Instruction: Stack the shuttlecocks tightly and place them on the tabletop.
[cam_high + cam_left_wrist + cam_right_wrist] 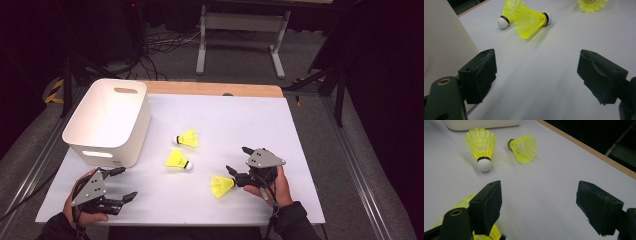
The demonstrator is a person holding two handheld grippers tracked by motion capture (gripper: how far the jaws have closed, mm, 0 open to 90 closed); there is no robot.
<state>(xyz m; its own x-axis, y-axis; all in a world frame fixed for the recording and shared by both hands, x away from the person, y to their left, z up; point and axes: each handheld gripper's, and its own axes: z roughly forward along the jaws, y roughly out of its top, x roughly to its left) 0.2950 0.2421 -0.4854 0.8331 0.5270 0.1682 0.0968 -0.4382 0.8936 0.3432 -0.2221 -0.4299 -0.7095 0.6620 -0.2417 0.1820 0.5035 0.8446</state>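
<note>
So the setup: white sheet-covered table (300,150) w/ a light wooden edge strip at the far side, and three yellow plastic shuttlecocks w/ white cork tips lying on it.

Right gripper (239,165) sits at the near right of the table, jaws spread wide, nothing between the pads. The nearest yellow shuttlecock (221,185) lies on its side just beside that gripper's lower jaw. In the right gripper view its mesh skirt (466,202) pokes out from behind and under the left jaw, so it's outside the gap, not pinched. Can't tell if the jaw actually touches it.

Left gripper (121,184) is at the near left corner, jaws also spread, just bare table between them.

The middle shuttlecock (178,159) and the far shuttlecock (188,139) lie on their sides near the table centre, close together but apart, well clear of both grippers. Their tips point opposite ways.

White rectangular plastic bin w/ slot handles (107,122) stands upright at the left, just beyond the left gripper. Its wall (441,50) is right next to that gripper's left jaw.
</note>
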